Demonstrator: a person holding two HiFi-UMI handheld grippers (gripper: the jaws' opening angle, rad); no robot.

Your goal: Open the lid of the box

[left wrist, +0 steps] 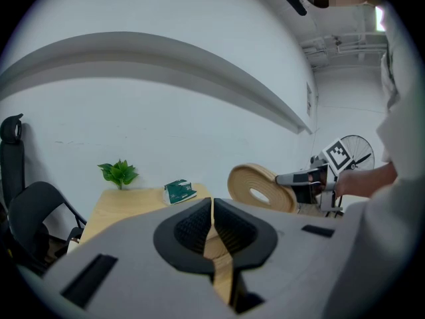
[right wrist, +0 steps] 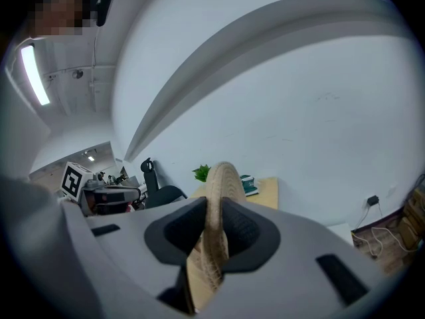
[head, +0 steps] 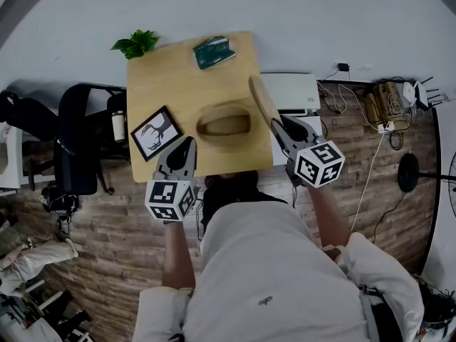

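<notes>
One oval, ribbed wooden lid [head: 262, 98] sits pinched in the right claw [head: 276, 123].

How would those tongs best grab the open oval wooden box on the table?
Probably by the near long wall of the oval light-wood box, coming from above on the person's side. Its wooden lid is off, so the hollow lies open upward: one jaw inside, one outside, pinching the thin wall. The whole body looks too wide to span.

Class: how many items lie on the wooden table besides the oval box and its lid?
3: plant at the far-left corner, green packet at the far edge, framed picture by the left edge. None seems hidden.
</notes>
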